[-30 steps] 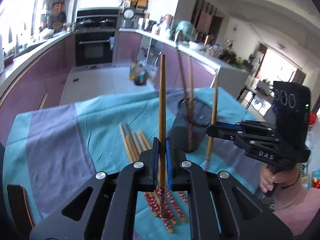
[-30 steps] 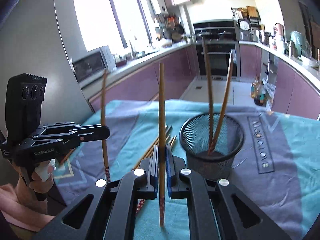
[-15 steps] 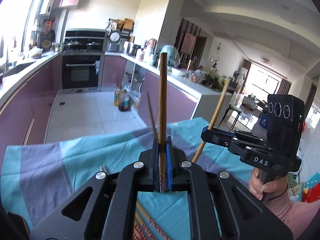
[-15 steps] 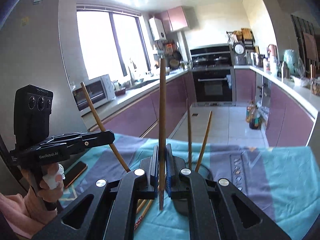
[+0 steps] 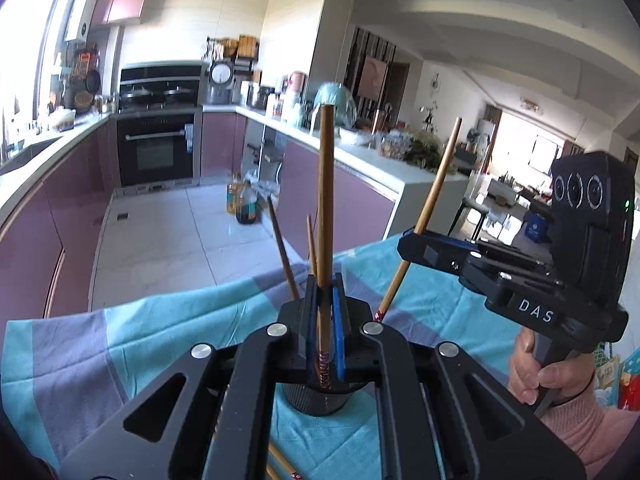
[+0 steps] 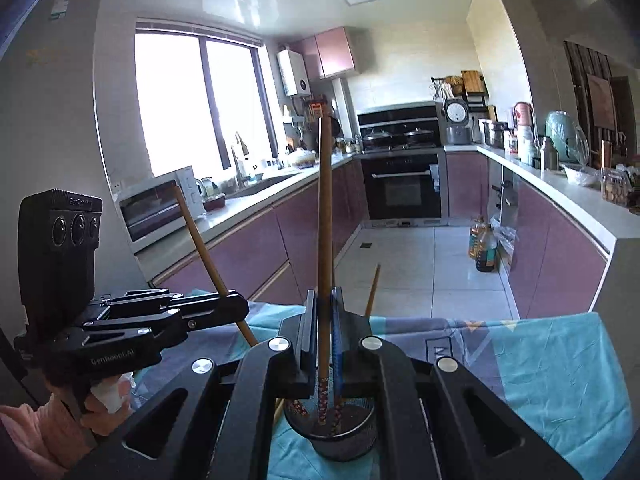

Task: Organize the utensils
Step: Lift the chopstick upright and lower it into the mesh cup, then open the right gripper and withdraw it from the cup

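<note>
Through the left wrist camera, the left gripper (image 5: 325, 312) is clamped on one wooden chopstick (image 5: 325, 200), held nearly upright, its red-patterned end hanging just over a black mesh cup (image 5: 320, 396). Two more chopsticks (image 5: 282, 248) stand tilted in that cup behind the jaws. Off to the right, the right gripper (image 5: 412, 242) is clenched on a second held chopstick (image 5: 436, 184), which leans outward. A hand (image 5: 540, 368) in a pink sleeve (image 5: 588, 428) grips its handle. The cup sits on a table under a soft teal-and-grey cloth (image 5: 140, 332), and one loose chopstick (image 5: 284, 466) lies on it near the bottom edge. The black gripper frame hides most of the cup.

Through the right wrist camera, the right gripper (image 6: 325, 312) grips its round brown chopstick (image 6: 325, 208) upright, tip down inside the mesh cup (image 6: 344, 440). Three patterned ends show in the cup. The left gripper (image 6: 236, 308) at the left pinches its slanted chopstick (image 6: 200, 240). Beyond the cloth (image 6: 540, 360) lie glossy purple cabinets (image 6: 256, 248), a black oven (image 6: 404, 188), a white microwave (image 6: 154, 208) and oil bottles (image 6: 484, 244) on the tiled floor.
</note>
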`<action>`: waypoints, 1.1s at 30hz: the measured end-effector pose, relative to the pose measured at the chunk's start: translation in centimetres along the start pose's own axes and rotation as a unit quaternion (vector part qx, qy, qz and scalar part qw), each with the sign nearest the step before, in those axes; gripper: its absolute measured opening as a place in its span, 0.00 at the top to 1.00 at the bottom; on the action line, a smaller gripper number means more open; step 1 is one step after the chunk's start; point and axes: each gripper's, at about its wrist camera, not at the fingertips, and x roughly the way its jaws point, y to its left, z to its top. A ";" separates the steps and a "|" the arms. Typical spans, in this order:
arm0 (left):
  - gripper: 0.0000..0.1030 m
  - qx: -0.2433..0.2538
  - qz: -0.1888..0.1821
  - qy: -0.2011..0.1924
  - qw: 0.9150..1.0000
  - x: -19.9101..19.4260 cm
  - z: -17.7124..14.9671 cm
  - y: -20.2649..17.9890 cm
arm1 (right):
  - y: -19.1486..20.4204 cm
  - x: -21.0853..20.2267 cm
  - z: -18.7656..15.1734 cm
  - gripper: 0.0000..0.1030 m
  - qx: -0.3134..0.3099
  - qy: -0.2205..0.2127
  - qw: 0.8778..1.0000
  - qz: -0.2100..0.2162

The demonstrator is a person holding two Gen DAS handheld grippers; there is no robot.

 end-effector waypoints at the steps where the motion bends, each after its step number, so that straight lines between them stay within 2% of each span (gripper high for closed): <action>1: 0.93 -0.002 0.001 0.010 1.000 0.6 -0.2 0.1 | -0.2 0.6 -0.3 0.94 0.001 0.010 1.000 -0.002; 9: 0.93 -0.018 -0.017 0.066 0.998 3.3 -2.4 1.6 | -0.2 3.0 -1.8 0.94 -0.003 0.077 0.997 -0.003; 16: 0.93 -0.016 -0.013 0.091 0.996 5.6 -2.9 2.8 | -0.8 5.4 -2.9 0.94 0.012 0.125 0.992 -0.002; 24: 0.92 -0.027 -0.004 0.092 0.995 7.1 -2.6 3.5 | -1.5 6.8 -3.0 0.92 0.034 0.124 0.992 -0.008; 27: 0.84 -0.028 0.002 0.089 0.996 7.1 -2.7 3.5 | -1.8 6.8 -3.1 0.92 0.038 0.121 0.992 -0.006; 29: 0.84 -0.027 0.010 0.084 0.996 6.9 -2.9 3.4 | -1.8 6.6 -3.2 0.91 0.040 0.117 0.992 -0.005; 31: 0.83 -0.031 0.015 0.078 0.996 6.4 -2.9 3.6 | -1.7 6.3 -3.3 0.88 0.040 0.112 0.993 -0.003; 33: 0.82 -0.034 0.022 0.067 0.997 5.5 -3.2 4.0 | -1.4 5.9 -3.3 0.80 0.037 0.105 0.994 -0.002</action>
